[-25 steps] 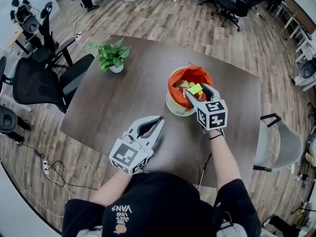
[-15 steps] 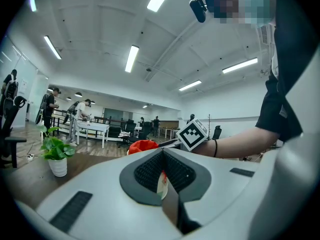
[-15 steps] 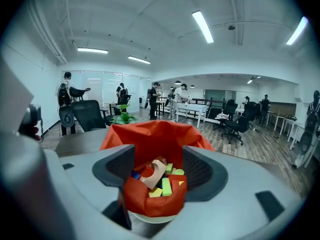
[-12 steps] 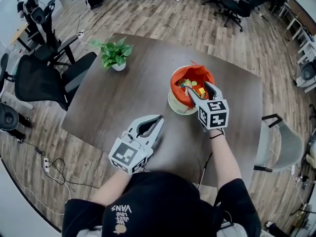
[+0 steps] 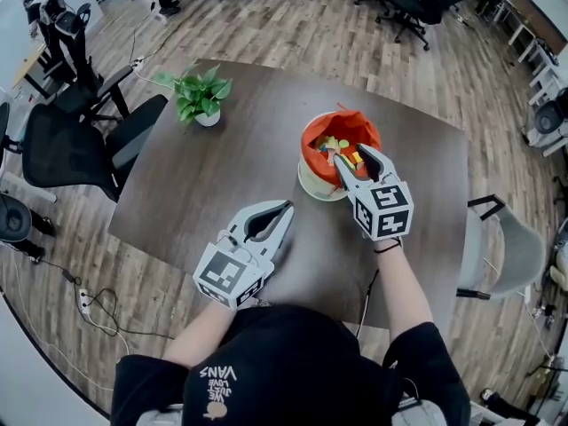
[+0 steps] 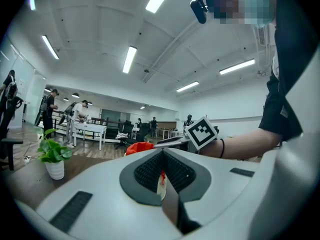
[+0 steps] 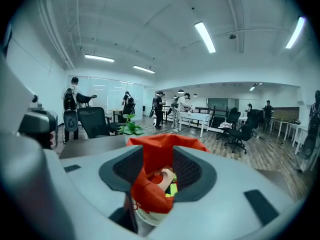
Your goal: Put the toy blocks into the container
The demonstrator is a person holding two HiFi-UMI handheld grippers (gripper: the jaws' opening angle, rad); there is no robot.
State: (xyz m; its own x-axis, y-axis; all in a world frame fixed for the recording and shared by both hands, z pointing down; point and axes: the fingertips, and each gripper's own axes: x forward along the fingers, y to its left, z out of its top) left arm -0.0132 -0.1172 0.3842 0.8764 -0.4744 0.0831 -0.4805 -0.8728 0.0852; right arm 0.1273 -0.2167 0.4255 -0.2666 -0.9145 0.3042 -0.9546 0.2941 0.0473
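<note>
The right hand-held gripper (image 5: 351,156) has emptied into the container (image 5: 311,152), jaws apart, narrowing on nothing; the likely light, stiff toy blocks (image 5: 340,145) suit pinching across flat faces.

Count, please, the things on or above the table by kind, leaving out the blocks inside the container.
Potted plant: 1
Container: 1
Grippers: 2: left gripper, right gripper, whose jaws have just been closing with the container's orange liner between them, not pressed.
Total: 4
</note>
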